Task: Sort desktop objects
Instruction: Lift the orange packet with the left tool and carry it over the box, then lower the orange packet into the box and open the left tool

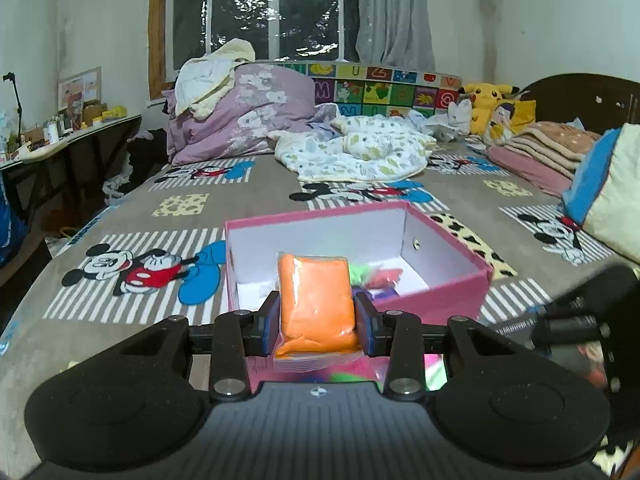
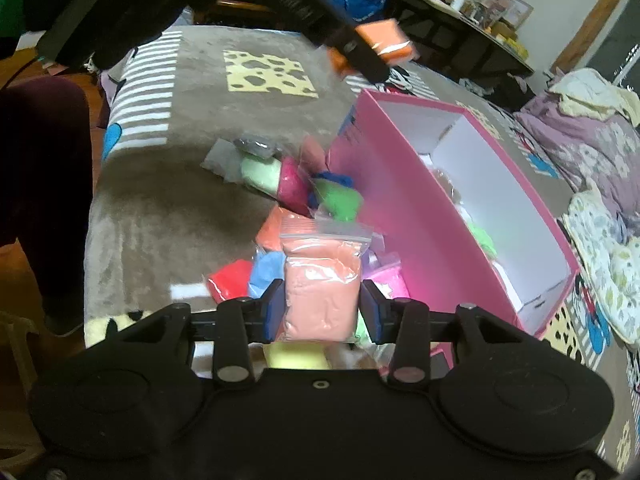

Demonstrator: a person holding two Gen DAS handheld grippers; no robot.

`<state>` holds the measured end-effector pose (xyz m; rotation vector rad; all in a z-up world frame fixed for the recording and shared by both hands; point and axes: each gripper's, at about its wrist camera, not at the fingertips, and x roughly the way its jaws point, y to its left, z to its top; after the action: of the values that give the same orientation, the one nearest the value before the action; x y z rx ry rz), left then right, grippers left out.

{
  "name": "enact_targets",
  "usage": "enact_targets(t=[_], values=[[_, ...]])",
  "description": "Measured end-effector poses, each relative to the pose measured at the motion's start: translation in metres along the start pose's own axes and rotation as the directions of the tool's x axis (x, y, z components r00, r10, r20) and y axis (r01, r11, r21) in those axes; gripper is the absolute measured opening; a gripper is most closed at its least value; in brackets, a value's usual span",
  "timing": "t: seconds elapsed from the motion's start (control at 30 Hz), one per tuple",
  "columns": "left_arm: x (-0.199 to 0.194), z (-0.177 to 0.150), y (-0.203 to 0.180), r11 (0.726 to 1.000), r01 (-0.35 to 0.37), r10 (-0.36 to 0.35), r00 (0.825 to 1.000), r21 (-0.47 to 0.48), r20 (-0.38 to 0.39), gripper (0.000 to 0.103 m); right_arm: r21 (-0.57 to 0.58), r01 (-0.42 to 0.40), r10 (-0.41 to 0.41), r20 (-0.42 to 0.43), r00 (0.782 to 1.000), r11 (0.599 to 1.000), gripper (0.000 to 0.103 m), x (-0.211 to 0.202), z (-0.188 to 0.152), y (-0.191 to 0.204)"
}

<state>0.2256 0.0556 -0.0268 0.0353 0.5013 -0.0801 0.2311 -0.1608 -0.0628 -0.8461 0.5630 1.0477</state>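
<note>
Orange bag point(image 1: 316, 304): clear zip pouch of orange clay, clamped upright between the two blue pads of the left gripper point(image 1: 316, 322), raised above the near wall of the pink box; seen also in the right wrist view point(image 2: 384, 42), blurred, above the far end of the box.
Salmon bag point(image 2: 322, 292): same kind of pouch, filled with pale pink-brown clay, squeezed between the pads of the right gripper point(image 2: 322, 314), zip strip on top, held above the pile.
Left gripper: closed on the orange bag, both fingers pressing its sides.
Right gripper: closed on the salmon bag.
Pink box point(image 1: 452, 300): open, white inside, standing on the bed near its front edge; some green, red and purple bags point(image 1: 376, 276) lying on its floor by the near wall.
Pile of bags point(image 2: 304, 188): on the bed cover just beside the long outer wall of the box; green, magenta, blue, red, pale green and grey pouches heaped together, some touching the wall.
Bed cover point(image 1: 132, 208): grey-brown, with cartoon mouse prints and white stripes.
Far side of bed: purple quilt point(image 1: 244, 116), flowered blanket point(image 1: 360, 152), yellow plush toy point(image 1: 486, 98) near the back right corner.
</note>
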Motion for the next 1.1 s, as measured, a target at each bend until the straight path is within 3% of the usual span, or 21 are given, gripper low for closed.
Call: enact_targets(t=[0.5, 0.63, 0.83, 0.93, 1.1], values=[[0.083, 0.043, 0.010, 0.999, -0.025, 0.029, 0.994, 0.033, -0.107, 0.037, 0.086, -0.011, 0.012, -0.013, 1.000, 0.996, 0.040, 0.004, -0.005, -0.009], [0.108, 0.045, 0.004, 0.992, -0.052, 0.071, 0.982, 0.112, -0.173, 0.037, 0.100, -0.019, 0.019, -0.003, 1.000, 0.995, 0.040, 0.002, -0.005, -0.011], [0.143, 0.042, -0.010, 0.980, -0.007, 0.068, 0.952, 0.200, -0.298, 0.037, 0.152, -0.031, 0.028, 0.024, 0.999, 0.988, 0.040, -0.001, -0.008, -0.019], [0.157, 0.043, -0.012, 0.981, 0.024, 0.045, 0.935, 0.190, -0.353, 0.037, 0.173, -0.041, 0.035, 0.036, 0.999, 0.984, 0.040, -0.001, -0.009, -0.022], [0.182, 0.041, -0.012, 0.990, 0.067, -0.001, 0.890, 0.128, -0.457, 0.037, 0.189, -0.056, 0.048, 0.048, 0.998, 0.980, 0.040, 0.000, -0.012, -0.024]])
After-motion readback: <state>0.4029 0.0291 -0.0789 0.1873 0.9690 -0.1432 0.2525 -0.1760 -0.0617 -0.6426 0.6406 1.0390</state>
